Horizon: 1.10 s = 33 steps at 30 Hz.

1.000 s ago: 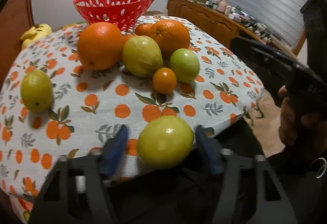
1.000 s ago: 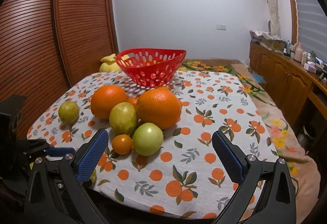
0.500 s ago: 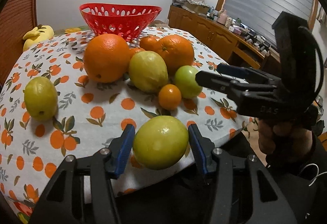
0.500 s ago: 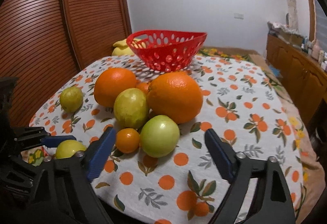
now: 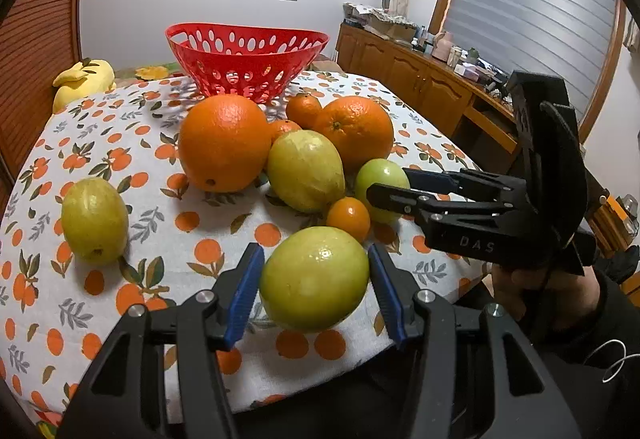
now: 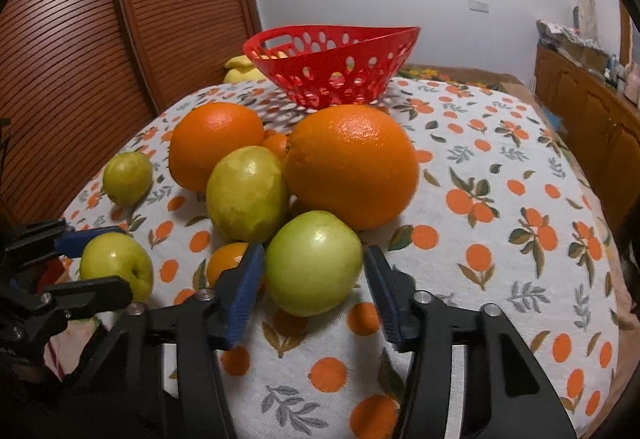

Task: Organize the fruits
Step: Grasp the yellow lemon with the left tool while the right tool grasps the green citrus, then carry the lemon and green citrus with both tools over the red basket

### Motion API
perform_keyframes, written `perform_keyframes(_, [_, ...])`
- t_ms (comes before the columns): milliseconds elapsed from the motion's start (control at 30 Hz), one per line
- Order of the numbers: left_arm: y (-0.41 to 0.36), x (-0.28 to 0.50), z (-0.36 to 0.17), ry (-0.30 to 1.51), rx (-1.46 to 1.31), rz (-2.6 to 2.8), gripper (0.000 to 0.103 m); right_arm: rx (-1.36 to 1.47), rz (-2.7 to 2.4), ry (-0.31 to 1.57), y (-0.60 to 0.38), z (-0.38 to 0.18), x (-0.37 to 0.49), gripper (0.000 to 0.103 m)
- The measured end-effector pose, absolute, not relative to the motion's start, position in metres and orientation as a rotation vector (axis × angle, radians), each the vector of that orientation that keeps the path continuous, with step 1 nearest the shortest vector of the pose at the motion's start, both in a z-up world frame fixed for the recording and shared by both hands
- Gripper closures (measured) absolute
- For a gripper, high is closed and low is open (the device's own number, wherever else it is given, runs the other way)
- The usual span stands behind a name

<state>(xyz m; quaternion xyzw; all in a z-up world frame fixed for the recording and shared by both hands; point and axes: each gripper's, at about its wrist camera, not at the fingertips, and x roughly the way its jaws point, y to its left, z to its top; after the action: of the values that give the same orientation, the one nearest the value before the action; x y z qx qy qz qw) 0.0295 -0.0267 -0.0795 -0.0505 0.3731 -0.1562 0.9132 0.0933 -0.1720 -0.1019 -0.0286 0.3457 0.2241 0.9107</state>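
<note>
- Red basket (image 5: 246, 57): far on the surface (image 5: 168, 239), apparently empty.
- Yellow-green fruit (image 5: 314, 279): near edge, between left tongs (image 5: 316, 293), closed to touching or nearly; firm, smooth, slippery; grip the widest girth.
- Green apple (image 6: 314, 263): straddled by right tongs (image 6: 314, 293), slightly open.

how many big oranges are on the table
2: one big orange at the left of the pile, the other at the right, both in front of the red basket. Smaller orange fruits sit between them; more may be hidden.
</note>
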Motion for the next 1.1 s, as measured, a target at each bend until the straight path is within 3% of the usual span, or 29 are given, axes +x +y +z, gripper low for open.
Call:
perform_keyframes(200, [-0.026, 0.03, -0.076, 0.761, -0.108, -0.316, 0.051, -0.031, 0.48, 0.75, -0.172, -0.108, 0.1, 0.046])
perform_keyframes(533, [-0.023, 0.034, -0.07, 0.742, -0.113, -0.302, 0.051, -0.038, 0.494, 0.744, -0.174, -0.1, 0.091, 0.049])
perform_keyframes(1100, [-0.019, 0.049, -0.038, 0.663, -0.108, -0.284, 0.051, -0.064, 0.533, 0.625, -0.182, -0.045, 0.081, 0.049])
